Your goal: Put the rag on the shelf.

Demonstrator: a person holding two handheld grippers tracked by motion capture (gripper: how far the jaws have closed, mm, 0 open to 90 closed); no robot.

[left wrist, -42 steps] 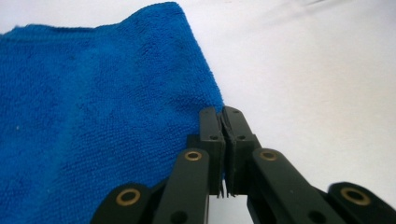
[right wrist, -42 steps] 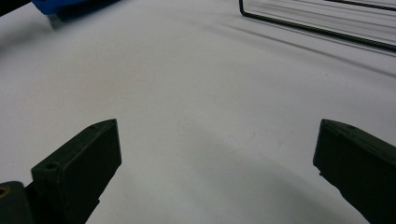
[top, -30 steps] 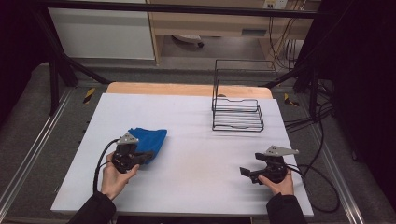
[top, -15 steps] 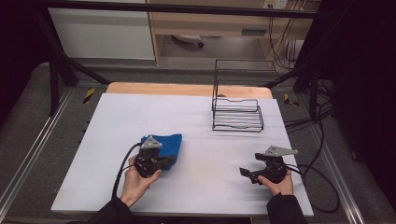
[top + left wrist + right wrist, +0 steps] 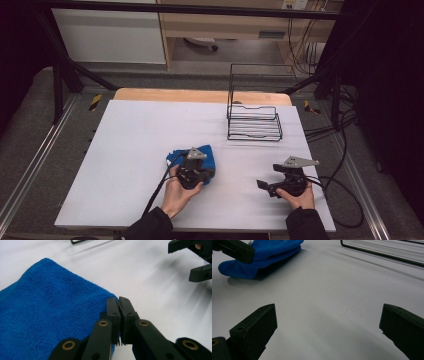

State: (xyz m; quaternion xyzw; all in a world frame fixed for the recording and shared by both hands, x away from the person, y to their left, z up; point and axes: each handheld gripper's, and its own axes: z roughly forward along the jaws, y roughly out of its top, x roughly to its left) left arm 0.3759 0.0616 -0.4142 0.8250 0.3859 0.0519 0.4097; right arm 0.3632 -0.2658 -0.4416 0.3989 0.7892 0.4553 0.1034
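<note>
A person drags a blue cloth (image 5: 197, 156) across the white counter (image 5: 125, 145), seen low and centre in the high view, with the left gripper (image 5: 199, 174) clamped on the fabric's near corner. In the left gripper view the 2 black jaws meet at lower centre of the frame, pinching the cloth's edge (image 5: 50, 322) where it ends on the counter; the bulk of the fabric fills the left half of that picture. The grip looks thin, taking only the hem, so the pull is probably best kept low and level, letting the cloth slide flat, not lifting it, and slow enough that the corner does not slip free. The right gripper (image 5: 270, 185) rests at lower right of the high view, well apart from the cloth, its jaws spread wide and holding nothing; its own view shows bare counter between them, the bunched cloth (image 5: 262, 255) at upper left and the wire rack's base (image 5: 382, 252) at upper right. The wire rack (image 5: 254, 120) stands at upper centre-right of the high view, clear of both hands.
</note>
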